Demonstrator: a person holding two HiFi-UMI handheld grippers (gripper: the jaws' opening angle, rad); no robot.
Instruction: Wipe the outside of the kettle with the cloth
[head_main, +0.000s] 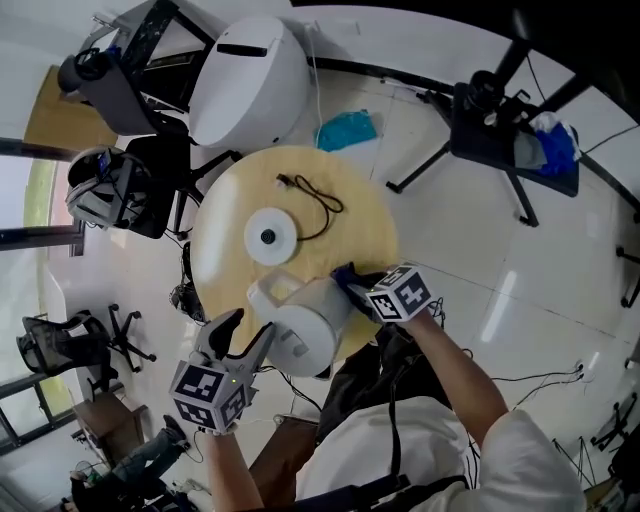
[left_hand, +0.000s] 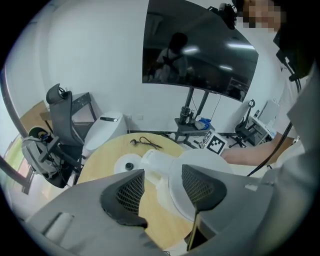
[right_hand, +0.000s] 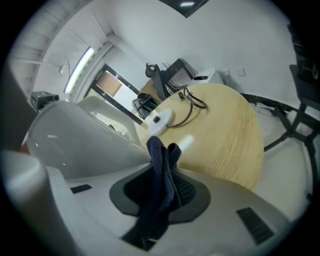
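Note:
The white kettle (head_main: 310, 322) leans at the near edge of the round wooden table (head_main: 360, 215), off its base. My right gripper (head_main: 357, 286) is shut on a dark blue cloth (head_main: 344, 273), which lies against the kettle's right side. In the right gripper view the cloth (right_hand: 161, 160) hangs folded between the jaws, with the kettle's wall (right_hand: 75, 140) close on the left. My left gripper (head_main: 245, 333) sits at the kettle's lower left. Its jaws are open in the left gripper view (left_hand: 160, 189), with the kettle (left_hand: 200, 167) just ahead and a white part of it in the gap.
The kettle's white round base (head_main: 270, 237) and its black cord (head_main: 312, 196) lie mid-table. A large white appliance (head_main: 245, 75) and black chairs (head_main: 130, 195) stand beyond the table's far left. A blue bag (head_main: 347, 130) and a black stand (head_main: 500, 130) are on the floor.

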